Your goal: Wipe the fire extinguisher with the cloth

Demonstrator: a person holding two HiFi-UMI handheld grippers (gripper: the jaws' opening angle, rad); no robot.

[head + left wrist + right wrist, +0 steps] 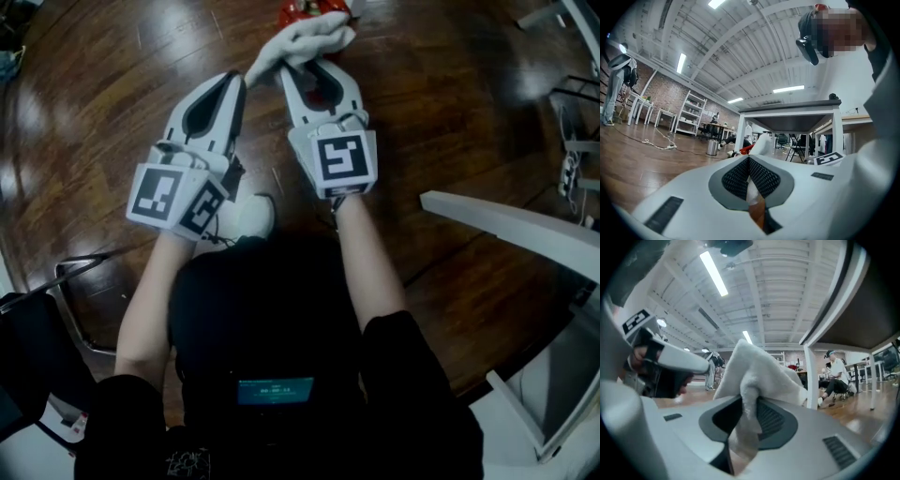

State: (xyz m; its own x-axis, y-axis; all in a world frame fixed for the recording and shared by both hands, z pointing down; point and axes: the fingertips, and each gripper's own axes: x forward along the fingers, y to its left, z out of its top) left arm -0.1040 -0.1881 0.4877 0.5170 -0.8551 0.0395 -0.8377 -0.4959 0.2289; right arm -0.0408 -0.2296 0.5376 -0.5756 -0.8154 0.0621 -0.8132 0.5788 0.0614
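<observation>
A white cloth [305, 37] is bunched above my two grippers, over a dark wood floor. My right gripper [302, 64] is shut on it; in the right gripper view the cloth [759, 366] rises from between the pads and a strip hangs in the gap. My left gripper [237, 80] has its jaws together at the cloth's lower left end, and a thin white strip shows between them in the left gripper view, with the cloth [763, 142] just past the tip. The red fire extinguisher [302, 11] lies on the floor beyond the cloth, mostly cut off by the frame's top edge.
A white table [506, 220] stands close on the right. A black chair frame [75, 281] is at the lower left. The person's white shoe [251, 216] rests below the left gripper. Shelves, tables and seated people are far off in the room.
</observation>
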